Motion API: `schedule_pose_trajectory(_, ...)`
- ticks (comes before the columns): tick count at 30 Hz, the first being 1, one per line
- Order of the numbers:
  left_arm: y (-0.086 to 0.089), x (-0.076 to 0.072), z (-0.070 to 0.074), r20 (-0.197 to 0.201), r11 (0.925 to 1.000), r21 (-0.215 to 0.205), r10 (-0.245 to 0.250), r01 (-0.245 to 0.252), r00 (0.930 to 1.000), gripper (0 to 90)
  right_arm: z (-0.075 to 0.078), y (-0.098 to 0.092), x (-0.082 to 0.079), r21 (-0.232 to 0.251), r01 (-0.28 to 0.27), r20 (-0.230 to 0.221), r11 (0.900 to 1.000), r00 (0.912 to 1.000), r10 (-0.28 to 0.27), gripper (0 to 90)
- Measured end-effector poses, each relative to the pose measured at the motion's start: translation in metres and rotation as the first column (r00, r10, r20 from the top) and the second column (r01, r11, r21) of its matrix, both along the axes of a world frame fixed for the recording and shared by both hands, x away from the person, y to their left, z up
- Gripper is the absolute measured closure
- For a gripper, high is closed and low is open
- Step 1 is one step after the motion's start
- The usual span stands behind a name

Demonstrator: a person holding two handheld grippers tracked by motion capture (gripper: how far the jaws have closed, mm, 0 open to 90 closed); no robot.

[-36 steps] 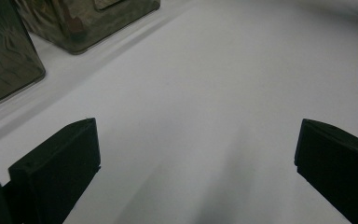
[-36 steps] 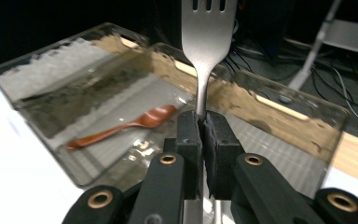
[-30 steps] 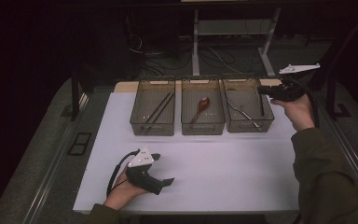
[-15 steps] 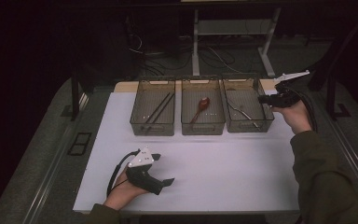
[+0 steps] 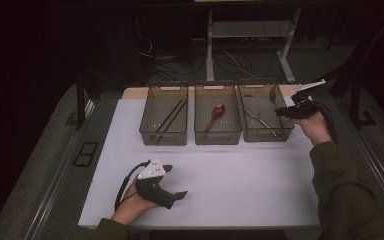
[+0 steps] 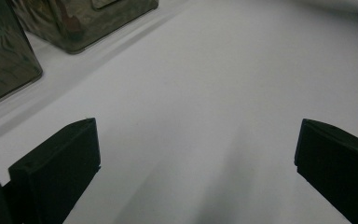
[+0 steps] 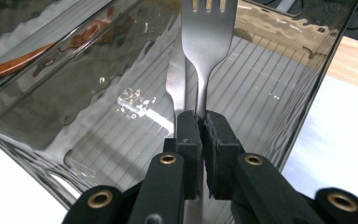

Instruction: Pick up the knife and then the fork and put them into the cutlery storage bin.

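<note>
1. The left tool (image 5: pixel 172 196) rests in the person's hand near the worktop's (image 5: pixel 240 175) near edge, left of its middle. Its jaws stand wide apart in the left gripper view (image 6: pixel 193 154), with only bare white surface between them.
2. Three clear bins stand in a row along the worktop's far edge. The left bin (image 5: pixel 163 137) holds dark chopsticks (image 5: pixel 170 119). The middle bin (image 5: pixel 217 136) holds a brown spoon (image 5: pixel 215 115).
3. The right bin (image 5: pixel 266 134) stands nearest the far right corner and has metal cutlery (image 5: pixel 260 121) lying in it.
4. The right tool (image 5: pixel 280 111) hovers at the right bin's right rim. Its jaws are nearly together, clamped on the handle of a fork (image 7: pixel 207 42).
5. The fork points away from the tool over the bin's inside, tines at the far end. A second metal piece (image 7: pixel 176 88) lies just beside its handle.
</note>
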State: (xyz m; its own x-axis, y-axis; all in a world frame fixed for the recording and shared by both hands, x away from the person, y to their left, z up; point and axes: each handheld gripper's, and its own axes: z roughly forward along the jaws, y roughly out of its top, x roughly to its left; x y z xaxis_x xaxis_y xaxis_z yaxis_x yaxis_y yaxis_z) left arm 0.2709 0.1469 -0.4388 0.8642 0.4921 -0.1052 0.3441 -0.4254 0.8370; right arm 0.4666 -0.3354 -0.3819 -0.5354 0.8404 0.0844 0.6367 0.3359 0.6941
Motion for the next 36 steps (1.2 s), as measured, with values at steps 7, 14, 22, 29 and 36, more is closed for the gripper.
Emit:
schedule_pose_trajectory(7,0.0,0.0,0.0,0.0,1.0,0.002,-0.001,0.001,1.0,0.0,-0.004,0.004,0.003,-0.026,0.002,-0.011,1.0,0.9999,-0.002,83.9)
schedule_pose_trajectory(14,0.0,0.0,0.0,-0.002,1.0,0.001,-0.002,0.002,1.0,0.0,-0.005,0.007,0.005,-0.037,0.011,-0.008,0.999,0.9999,-0.011,67.5)
schedule_pose_trajectory(22,0.0,0.0,0.0,-0.003,1.0,0.004,-0.002,0.002,1.0,0.0,-0.001,0.005,0.0,0.03,0.001,-0.023,1.0,0.9997,0.0,52.5)
schedule_pose_trajectory(29,0.0,0.0,0.0,-0.004,1.0,0.005,-0.002,0.002,1.0,0.0,0.003,0.008,-0.009,0.079,-0.031,-0.015,0.996,0.9994,0.032,42.0)
schedule_pose_trajectory(36,0.001,0.002,-0.001,-0.009,0.9999,0.012,-0.002,0.002,1.0,0.0,0.005,0.012,-0.023,0.09,-0.047,0.042,0.995,0.9982,0.043,35.5)
